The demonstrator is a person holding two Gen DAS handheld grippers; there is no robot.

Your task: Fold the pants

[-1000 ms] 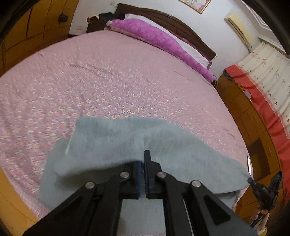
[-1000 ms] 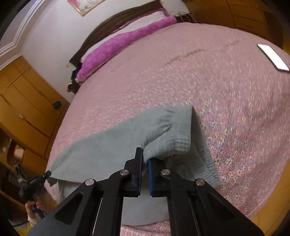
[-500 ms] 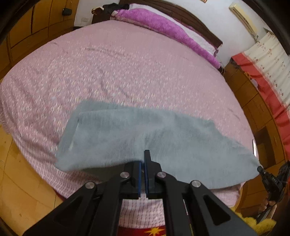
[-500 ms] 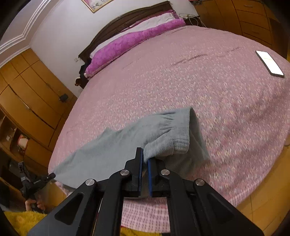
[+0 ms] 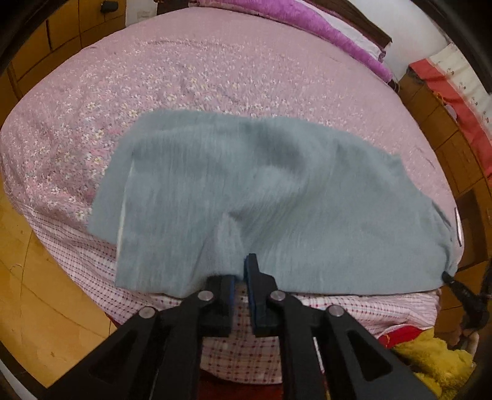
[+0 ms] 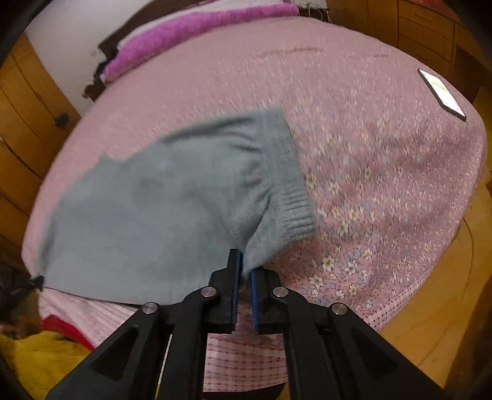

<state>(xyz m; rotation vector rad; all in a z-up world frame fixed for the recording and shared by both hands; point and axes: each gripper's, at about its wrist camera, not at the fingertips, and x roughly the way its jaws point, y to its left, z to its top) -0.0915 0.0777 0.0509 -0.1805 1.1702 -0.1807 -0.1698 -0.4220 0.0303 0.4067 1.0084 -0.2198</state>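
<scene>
Grey pants (image 5: 261, 190) lie folded lengthwise across the near edge of the pink flowered bed (image 5: 215, 77). In the left wrist view my left gripper (image 5: 241, 270) sits at the near edge of the leg end. Its jaws are opening, a narrow gap shows, and the cloth edge still rests at the tips. In the right wrist view my right gripper (image 6: 244, 264) is shut on a pinch of the pants (image 6: 172, 209) just below the ribbed waistband (image 6: 295, 197). The other gripper (image 5: 461, 289) shows at the cloth's far corner.
A phone (image 6: 441, 92) lies on the bed at the far right. Purple pillows (image 6: 196, 27) line the headboard. Wooden cupboards (image 6: 27, 101) stand beside the bed. A yellow cloth (image 5: 430, 363) lies on the wooden floor below the bed skirt.
Both grippers have come down toward the bed's near edge, and the pants have sunk flatter onto the cover. The left jaws have parted slightly; the right still pinches the cloth.
</scene>
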